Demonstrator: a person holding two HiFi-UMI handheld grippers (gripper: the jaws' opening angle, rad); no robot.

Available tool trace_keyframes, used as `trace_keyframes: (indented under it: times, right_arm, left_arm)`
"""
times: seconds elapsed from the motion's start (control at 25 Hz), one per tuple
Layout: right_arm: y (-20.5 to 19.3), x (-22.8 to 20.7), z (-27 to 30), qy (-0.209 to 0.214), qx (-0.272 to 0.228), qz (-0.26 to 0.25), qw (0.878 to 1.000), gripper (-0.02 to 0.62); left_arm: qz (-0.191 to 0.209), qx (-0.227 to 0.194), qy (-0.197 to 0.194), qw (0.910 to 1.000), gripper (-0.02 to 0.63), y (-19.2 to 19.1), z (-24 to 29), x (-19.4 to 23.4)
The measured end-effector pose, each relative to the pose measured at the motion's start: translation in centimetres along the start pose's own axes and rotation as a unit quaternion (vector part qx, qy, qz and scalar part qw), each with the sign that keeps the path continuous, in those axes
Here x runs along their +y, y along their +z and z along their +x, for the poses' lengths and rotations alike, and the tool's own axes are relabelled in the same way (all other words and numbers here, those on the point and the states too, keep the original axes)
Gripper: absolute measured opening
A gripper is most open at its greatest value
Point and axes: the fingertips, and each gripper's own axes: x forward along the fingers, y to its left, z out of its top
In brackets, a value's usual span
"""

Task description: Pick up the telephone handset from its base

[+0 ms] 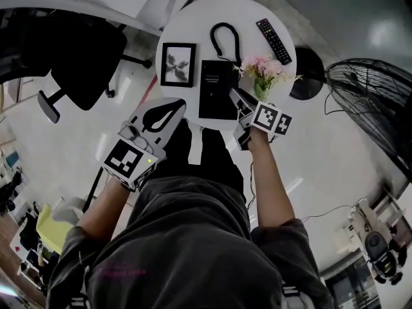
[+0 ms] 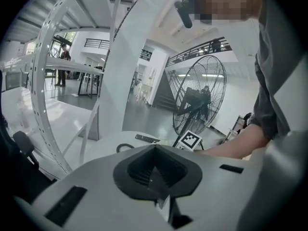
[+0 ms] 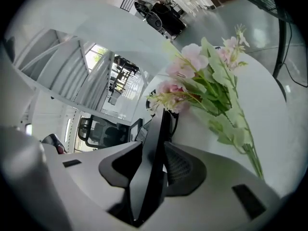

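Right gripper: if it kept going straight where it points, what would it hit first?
The black telephone on the round table. The right gripper points at its near corner, and its own view shows that dark edge already between the open jaws, so contact would likely come at once.

Right hand-held gripper (image 1: 235, 96) lies just beside the telephone (image 1: 215, 85).
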Motion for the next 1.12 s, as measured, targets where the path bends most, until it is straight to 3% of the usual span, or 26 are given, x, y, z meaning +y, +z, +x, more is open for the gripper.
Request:
trace_keyframes:
  times: [0.32, 1.12]
  right_arm:
    - [-0.2, -0.4, 0.5, 0.015, -0.004, 0.01, 1.0, 0.129]
    - [1.5, 3.2, -1.1, -0.006, -0.017, -0.094, 0.995, 0.078]
  left_arm:
    - [0.004, 0.002, -0.002, 1.0, 0.012, -0.3, -0.5, 0.6]
    - [0.023, -0.023, -0.007, 0.9995, 0.012, 1.8, -2.2, 0.4]
